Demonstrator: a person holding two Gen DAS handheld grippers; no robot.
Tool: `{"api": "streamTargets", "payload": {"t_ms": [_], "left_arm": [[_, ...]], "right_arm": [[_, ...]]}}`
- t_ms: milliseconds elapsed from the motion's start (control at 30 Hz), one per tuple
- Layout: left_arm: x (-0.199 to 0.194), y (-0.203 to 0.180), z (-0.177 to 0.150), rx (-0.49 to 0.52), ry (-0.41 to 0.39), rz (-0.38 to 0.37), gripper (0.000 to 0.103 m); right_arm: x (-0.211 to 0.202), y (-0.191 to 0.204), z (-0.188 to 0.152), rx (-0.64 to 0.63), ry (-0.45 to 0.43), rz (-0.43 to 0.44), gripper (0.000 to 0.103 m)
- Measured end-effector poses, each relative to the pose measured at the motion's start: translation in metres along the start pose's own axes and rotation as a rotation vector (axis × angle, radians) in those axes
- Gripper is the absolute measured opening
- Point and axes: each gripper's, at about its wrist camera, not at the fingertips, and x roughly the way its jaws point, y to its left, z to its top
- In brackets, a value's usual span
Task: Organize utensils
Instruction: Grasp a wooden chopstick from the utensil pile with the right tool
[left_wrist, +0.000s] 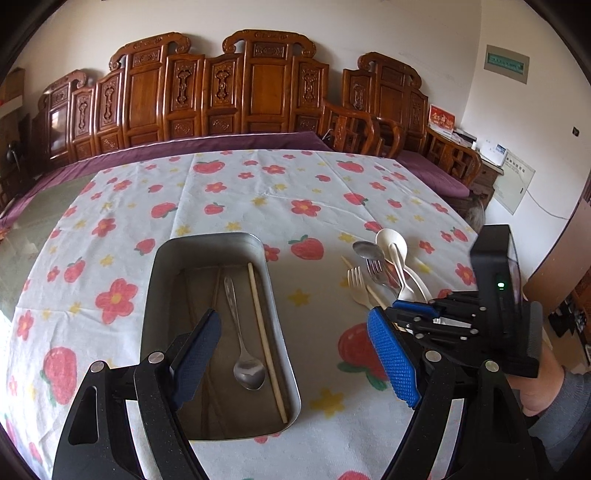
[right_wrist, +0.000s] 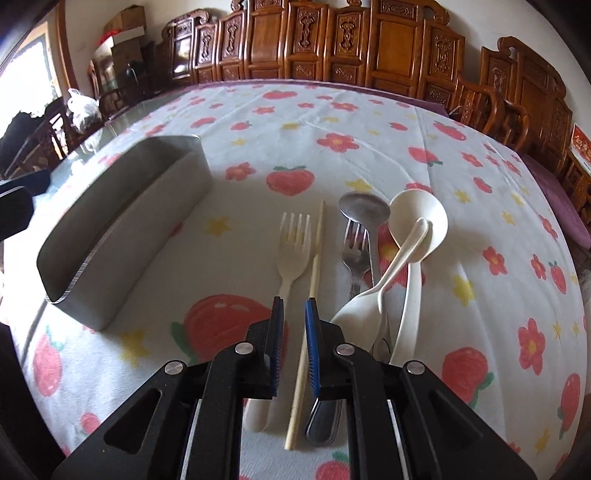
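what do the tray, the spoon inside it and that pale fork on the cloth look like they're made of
Tray: looks like brushed metal, grey with a dull sheen and a bright cut rim.
Spoon in tray: polished metal, probably stainless steel, with mirror-like glints in its bowl.
Pale fork: matte cream, no shine; likely plastic or a plant-fibre composite, hard to tell which.

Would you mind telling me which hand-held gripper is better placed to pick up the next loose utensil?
The right hand-held gripper. Its narrow jaws already straddle the chopstick beside the plastic fork. The left hand-held gripper hangs open over the metal tray, away from the pile.
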Motion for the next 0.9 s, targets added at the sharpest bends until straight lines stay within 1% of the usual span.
{"api": "streamTargets", "payload": {"t_ms": [33,67,267,533,667,700,800,900], "left_arm": [[0.001,-0.001,0.000,0.003,0.002,0.000,0.078],[0.001,-0.002,-0.001,0.006,0.004,0.001,0.078],[0.004,-0.008,-0.002,0.024,0.007,-0.005,0.078],[0.006,-0.017,-0.007,0.051,0.008,-0.003,0.078],[0.008,-0.019,-0.008,0.052,0.012,-0.003,0.078],[0.008,-0.020,-0.009,0.054,0.012,-0.003,0.078],[0.010,-0.023,-0.011,0.067,0.020,-0.004,0.078],[0.012,-0.026,-0.014,0.079,0.027,-0.004,0.078]], "right_arm": [[0.004,-0.001,-0.001,-0.004,0.017,-0.019,0.013],[0.004,-0.002,-0.002,-0.006,0.017,-0.022,0.010],[0.003,-0.004,-0.006,-0.016,0.042,-0.040,0.010],[0.003,-0.005,-0.006,-0.012,0.040,-0.035,0.010],[0.003,-0.005,-0.008,-0.009,0.034,-0.027,0.009],[0.002,-0.005,-0.008,-0.008,0.031,-0.028,0.006],[-0.001,-0.006,-0.015,-0.003,0.002,-0.023,0.006],[-0.010,-0.014,-0.017,0.036,-0.023,-0.020,0.006]]}}
